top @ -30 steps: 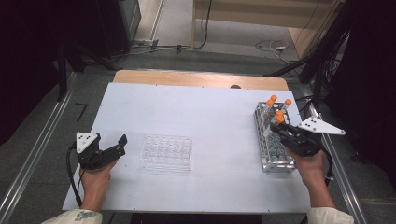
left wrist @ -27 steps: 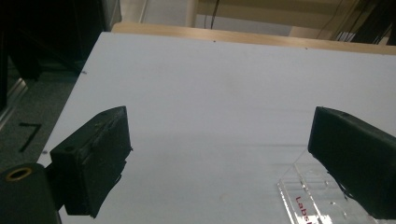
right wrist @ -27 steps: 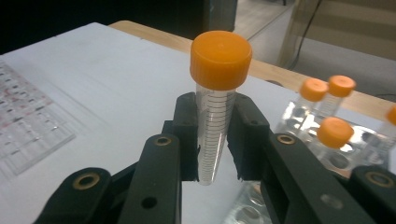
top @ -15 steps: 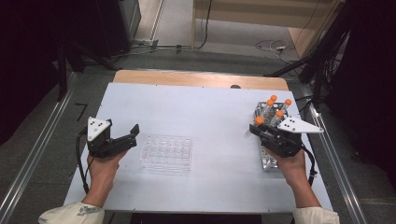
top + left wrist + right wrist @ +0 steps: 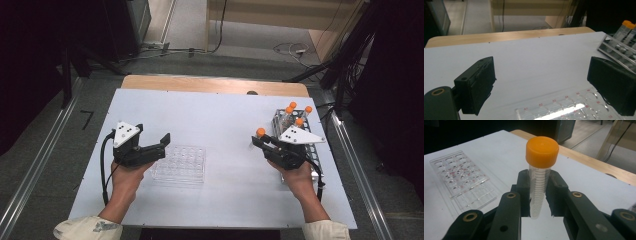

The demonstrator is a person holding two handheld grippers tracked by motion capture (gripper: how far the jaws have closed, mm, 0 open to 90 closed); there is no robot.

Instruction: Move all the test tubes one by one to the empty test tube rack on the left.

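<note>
— What is my right gripper [image 5: 540, 195] doing?

— I see its two black jaws pressed on a clear tube [image 5: 538, 192] with an orange cap [image 5: 542, 152]. The tube stands upright between them, with the cap sticking out above the jaws. I hold it up over the white table [image 5: 225, 120], not touching it.

— And my left gripper [image 5: 544, 85]?

— Its jaws are spread wide with nothing between them. It hangs in the air just above the near edge of a clear tray with little round wells [image 5: 564, 111].

— What else is close by?

— From above, the metal rack [image 5: 299, 142] sits just behind my right gripper [image 5: 261, 140], on its right side. More orange-capped tubes [image 5: 292, 112] stand in the far end of it. The well tray [image 5: 180, 164] lies flat just to the right of my left gripper [image 5: 155, 145], between my two hands.

— Is anything in the way?

— Between the held tube and the tray I see bare table.
</note>
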